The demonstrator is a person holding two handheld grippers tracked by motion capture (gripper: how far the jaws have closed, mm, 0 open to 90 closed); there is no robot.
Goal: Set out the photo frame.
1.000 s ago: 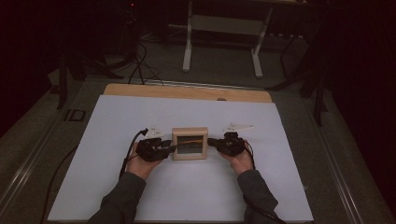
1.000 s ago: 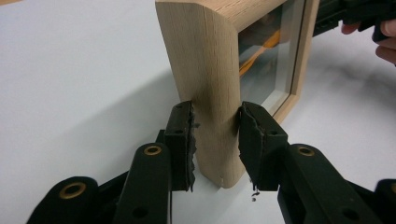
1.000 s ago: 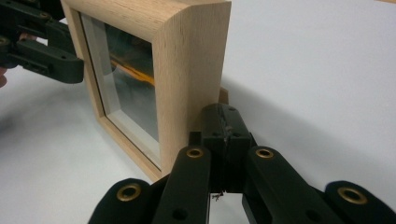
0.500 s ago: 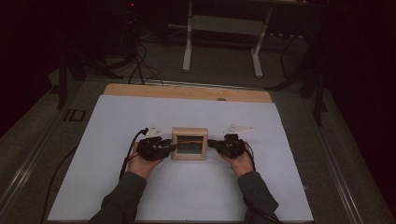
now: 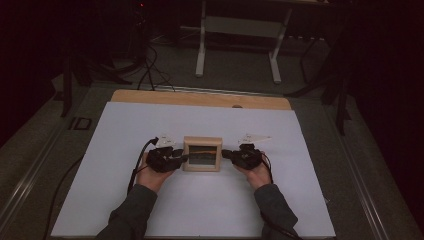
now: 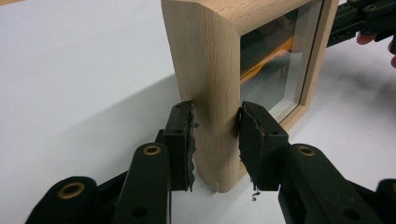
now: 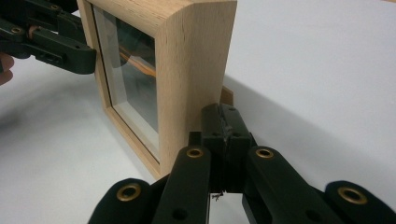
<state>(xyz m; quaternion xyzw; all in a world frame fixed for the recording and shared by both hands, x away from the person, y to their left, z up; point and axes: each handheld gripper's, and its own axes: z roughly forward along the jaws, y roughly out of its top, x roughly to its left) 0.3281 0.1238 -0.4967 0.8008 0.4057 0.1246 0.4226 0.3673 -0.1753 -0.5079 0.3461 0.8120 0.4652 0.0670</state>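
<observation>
Here the left tool (image 6: 215, 140) clamps the smooth wooden frame (image 6: 208, 84); the right tool (image 7: 223, 135) sits closed beside it.

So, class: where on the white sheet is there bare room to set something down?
Bare: between the square pale wooden glass-fronted frame and the tan wooden board edge, plus both outer sides. Crowded: midline, left claw and right claw flanking it.

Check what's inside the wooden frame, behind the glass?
Behind the glass of the wooden frame, an orange strip shows over dark backing. Reflections hide the rest.
</observation>
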